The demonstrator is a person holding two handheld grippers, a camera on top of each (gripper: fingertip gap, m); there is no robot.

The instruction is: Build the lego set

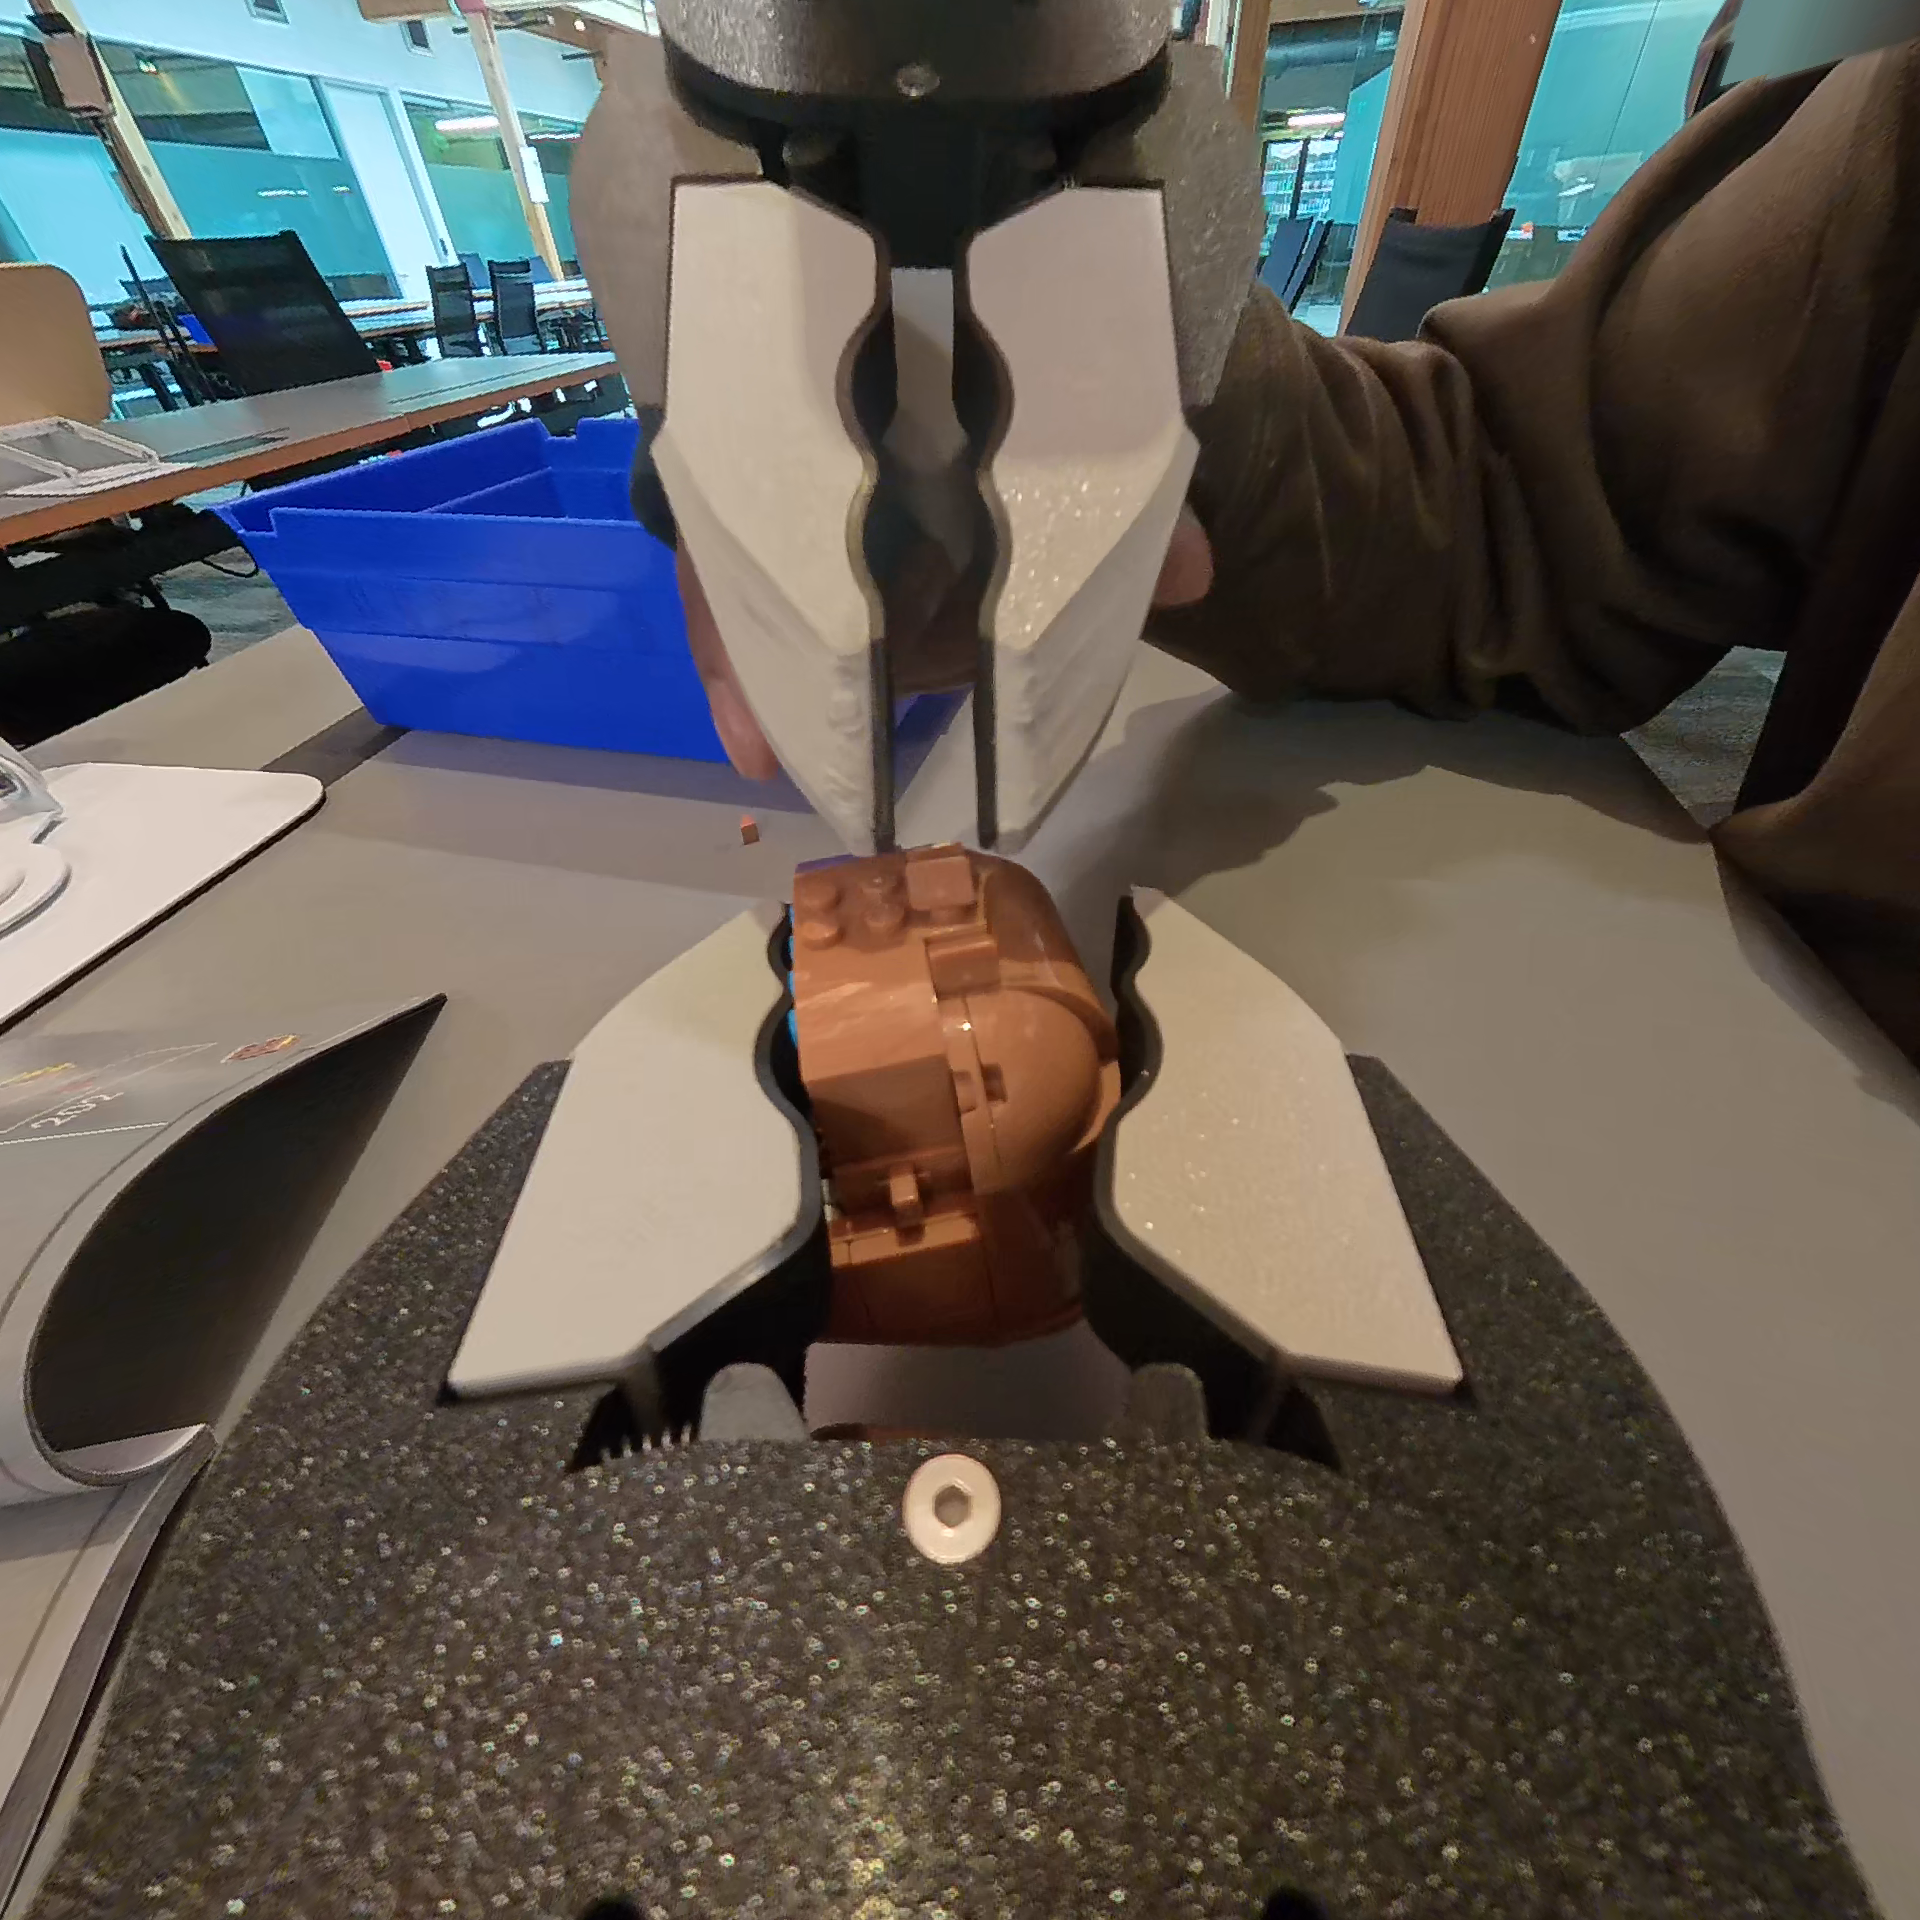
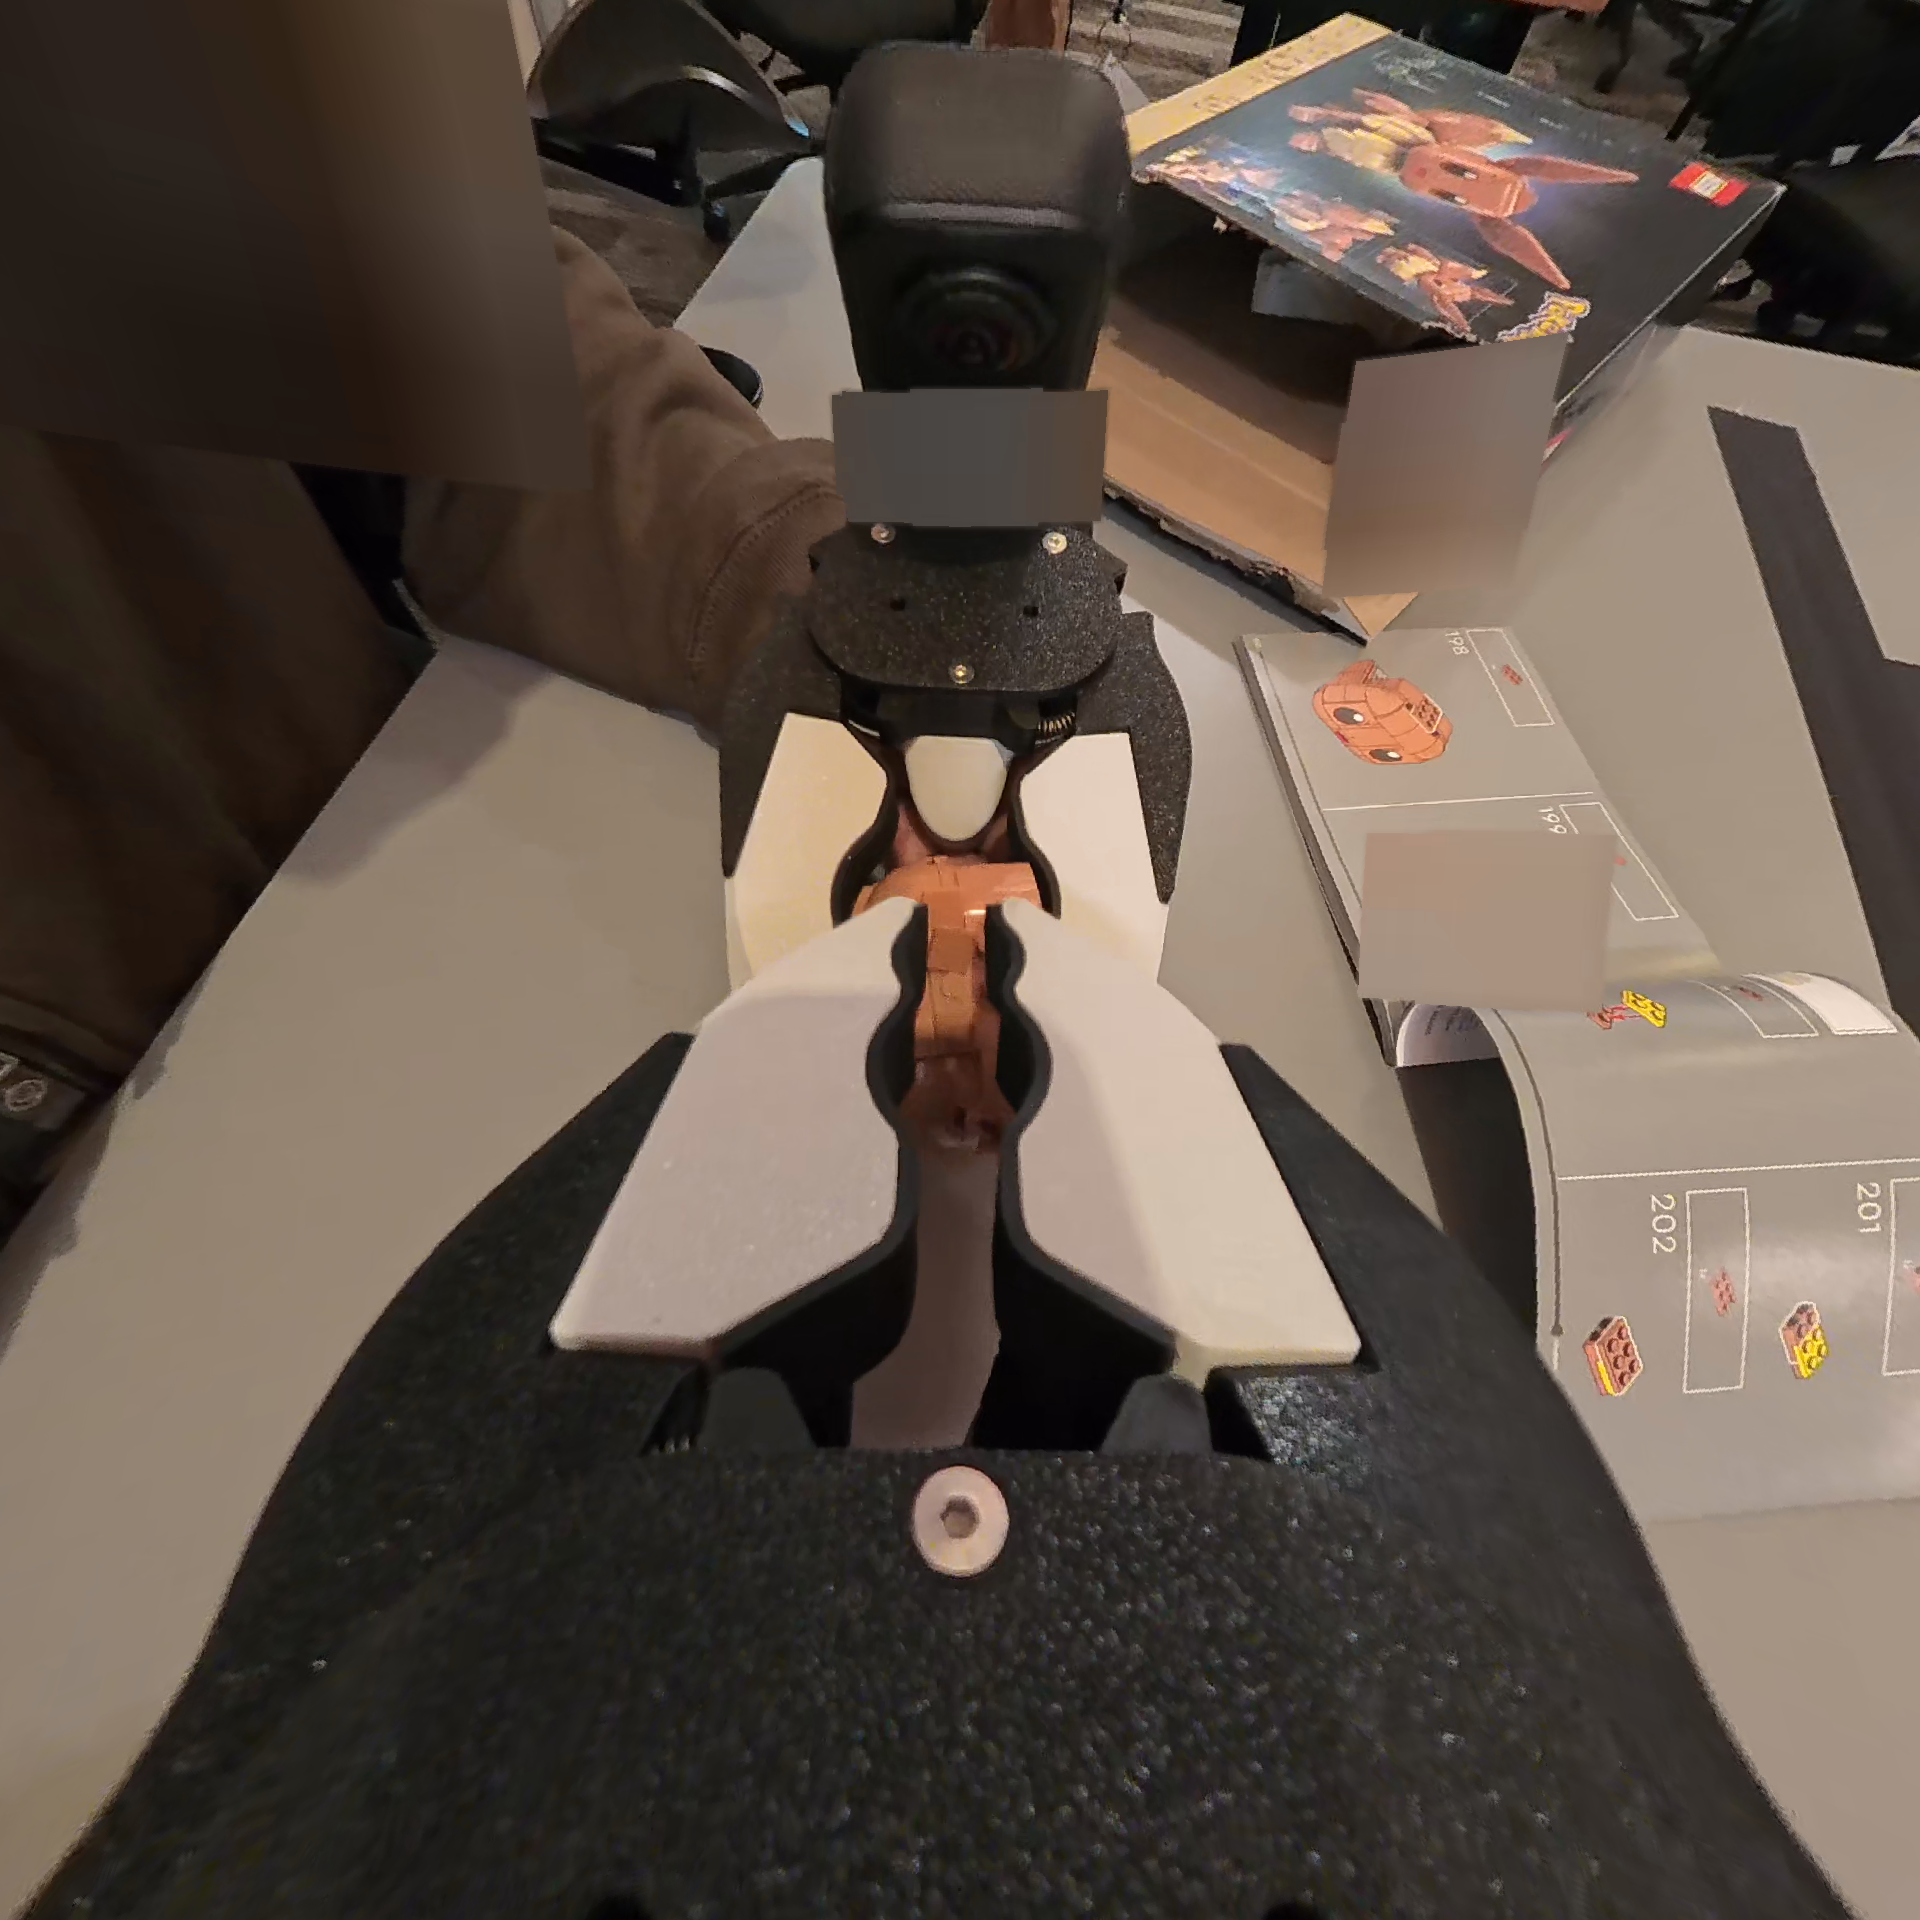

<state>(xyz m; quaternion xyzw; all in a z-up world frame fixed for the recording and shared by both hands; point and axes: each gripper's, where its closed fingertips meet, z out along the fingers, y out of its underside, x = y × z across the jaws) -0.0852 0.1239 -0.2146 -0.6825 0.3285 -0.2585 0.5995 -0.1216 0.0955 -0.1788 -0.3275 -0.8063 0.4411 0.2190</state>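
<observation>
A brown lego model point(image 1: 935, 1101) with a rounded side is clamped between the white fingers of my left gripper point(image 1: 951, 914), just above the grey table point(image 1: 1455, 987). My right gripper point(image 1: 933, 831) comes down from the far side. Its jaws are almost together, with the tips at a small brown piece point(image 1: 940, 883) on the model's studded top. In the right wrist view, my right gripper point(image 2: 958, 914) shows the brown model point(image 2: 951, 987) through its narrow gap. The left gripper's fingers point(image 2: 1101, 831) lie beyond, facing it.
A blue bin point(image 1: 468, 582) stands behind on the left. A tiny loose brown piece point(image 1: 748, 828) lies on the table. An open instruction booklet point(image 2: 1714, 1247) lies beside the grippers, also in the left wrist view point(image 1: 208, 1143). The lego box point(image 2: 1455, 208) lies farther off. A brown sleeve point(image 1: 1558, 468) holds the right gripper. My hands' fingertips stand some 5 cm from each other.
</observation>
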